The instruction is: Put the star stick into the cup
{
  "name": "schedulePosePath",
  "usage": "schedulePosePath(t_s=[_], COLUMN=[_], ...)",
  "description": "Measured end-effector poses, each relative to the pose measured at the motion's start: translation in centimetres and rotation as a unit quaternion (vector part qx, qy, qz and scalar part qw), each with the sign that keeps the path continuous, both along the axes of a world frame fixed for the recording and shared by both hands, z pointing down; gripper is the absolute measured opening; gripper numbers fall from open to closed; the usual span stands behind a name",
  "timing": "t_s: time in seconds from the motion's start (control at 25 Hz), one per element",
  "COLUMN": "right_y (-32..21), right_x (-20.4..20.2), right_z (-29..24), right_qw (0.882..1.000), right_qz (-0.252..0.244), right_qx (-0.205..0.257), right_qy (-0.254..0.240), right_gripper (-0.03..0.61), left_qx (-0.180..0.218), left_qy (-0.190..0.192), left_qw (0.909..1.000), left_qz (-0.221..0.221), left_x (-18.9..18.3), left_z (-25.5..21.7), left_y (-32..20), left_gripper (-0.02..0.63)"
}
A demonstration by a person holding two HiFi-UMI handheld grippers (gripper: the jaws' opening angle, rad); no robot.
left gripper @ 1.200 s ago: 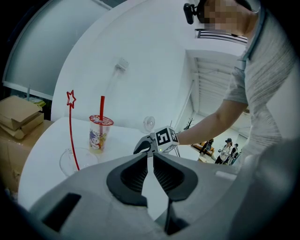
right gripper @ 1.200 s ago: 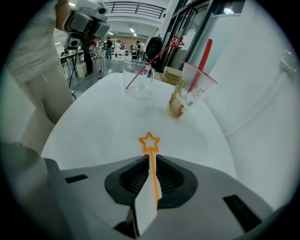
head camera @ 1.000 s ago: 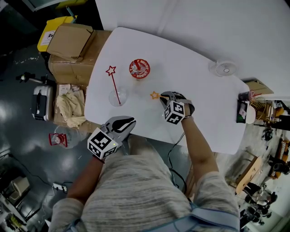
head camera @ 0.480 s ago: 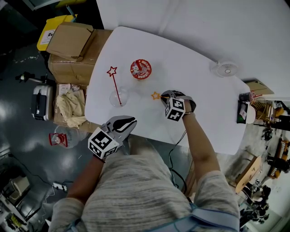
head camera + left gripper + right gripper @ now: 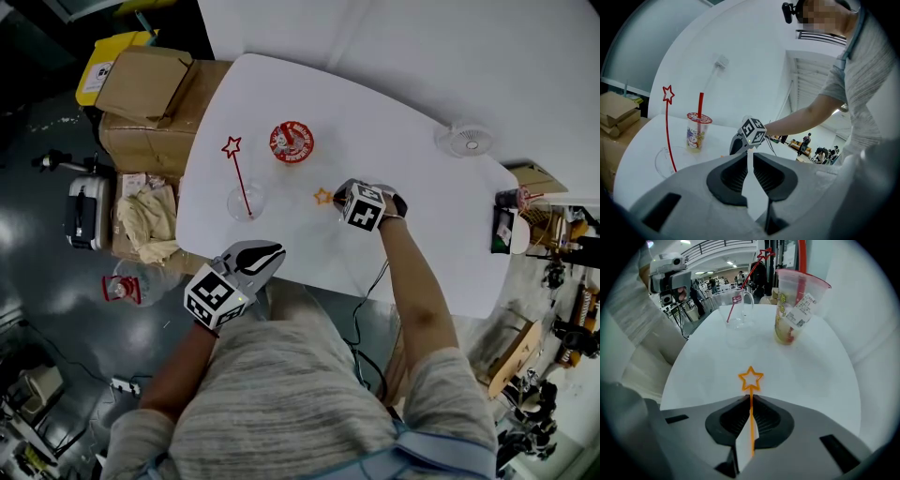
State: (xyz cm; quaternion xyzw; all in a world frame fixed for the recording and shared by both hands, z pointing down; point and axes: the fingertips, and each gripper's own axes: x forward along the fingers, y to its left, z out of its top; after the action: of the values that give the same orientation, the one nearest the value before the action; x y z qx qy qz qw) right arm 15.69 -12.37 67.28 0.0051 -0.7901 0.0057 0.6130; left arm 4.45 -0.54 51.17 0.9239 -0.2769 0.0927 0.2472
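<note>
The person is leaning over the white tabletop (image 5: 403, 112) and pinching an orange star stick (image 5: 323, 196) in the right hand-held gripper (image 5: 338, 199). Its jaws are clamping tight on the thin stem just below the star, so the star is poking out past the tips while the rest of the stem is running back between the pads. The stick is sitting low over the tabletop, and I cannot tell whether it is touching. Off to the person's left, apart from the star, a clear cup (image 5: 246, 202) is standing near the front edge with a red star stick (image 5: 236, 173) already leaning in it, star end up. That is likely how the orange one is meant to end up. A sealed drink cup (image 5: 292, 142) with a red lid is standing farther back, beside the route but not on it. Gripping so near the star is probably leaving the tail free to go in first. The next move looks like lifting, tipping the stem down and threading it into the cup without knocking the red stick or the light cup. The left hand-held gripper (image 5: 270, 250) is hanging at the near edge, jaws drawn nearly together on nothing, seemingly just waiting.
</note>
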Motion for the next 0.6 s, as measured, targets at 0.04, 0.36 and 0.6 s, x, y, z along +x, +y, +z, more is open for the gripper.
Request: schedulePosePath(t_s=[0.04, 0.36, 0.6], right_y=[0.02, -0.07, 0.35], right_x=[-0.02, -0.13, -0.38], right_z=[-0.03, -0.3, -0.48], right_qw=[1.0, 0.999, 0.998], right_qz=[-0.005, -0.023, -0.026], right_qx=[0.001, 0.043, 0.059], right_qy=[0.003, 0.018, 0.015], right_gripper=[0.012, 0.012, 0.011], left_qx=[0.0, 0.003, 0.005], left_qy=[0.0, 0.0, 0.001], left_qw=[1.0, 1.0, 1.0], left_qz=[0.0, -0.002, -0.003], left_x=[0.0, -0.14, -0.27], left_z=[0.01, -0.19, -0.24], left_y=[0.06, 0.3, 0.59], left_gripper=[0.049, 0.049, 0.049])
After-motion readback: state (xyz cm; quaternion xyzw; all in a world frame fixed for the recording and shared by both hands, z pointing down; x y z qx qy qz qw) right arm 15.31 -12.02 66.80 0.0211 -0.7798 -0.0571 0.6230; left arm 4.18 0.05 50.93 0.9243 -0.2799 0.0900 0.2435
